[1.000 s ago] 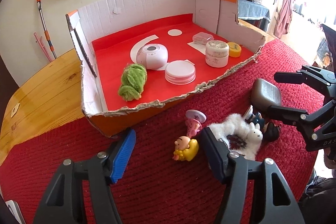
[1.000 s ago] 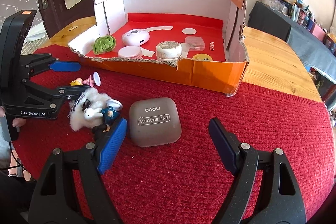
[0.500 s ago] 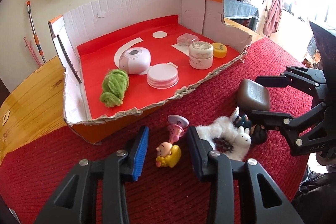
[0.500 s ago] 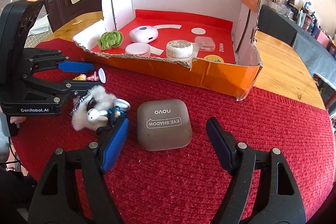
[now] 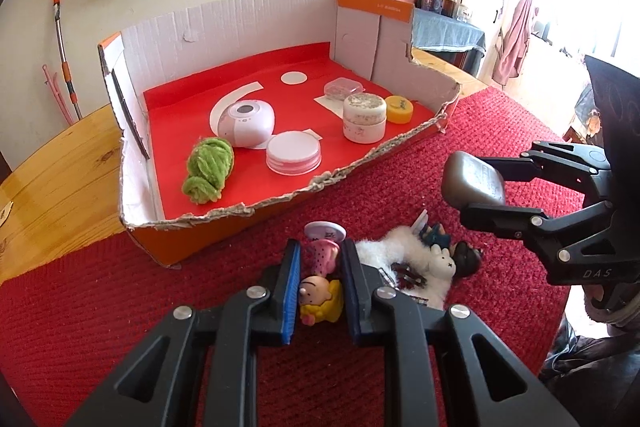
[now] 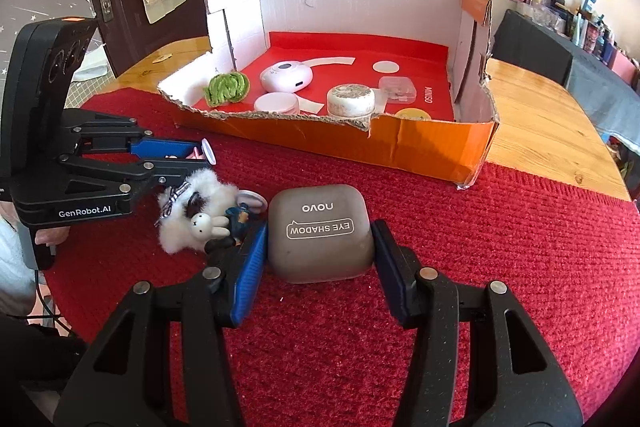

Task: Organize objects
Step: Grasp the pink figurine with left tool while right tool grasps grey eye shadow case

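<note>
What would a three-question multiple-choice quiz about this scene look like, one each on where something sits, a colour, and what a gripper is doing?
1. Where is the green yarn ball?
A. in the cardboard box
B. on the red mat
C. in a gripper

2. What colour is the box floor?
A. blue
B. red
C. green

3. What is the left gripper doing?
A. standing wide open
B. closed on the small figurine
C. holding the grey case

Answers: 1 A, it lies on the box floor; 2 B, red lining shows; 3 B, both pads press the figurine.
</note>
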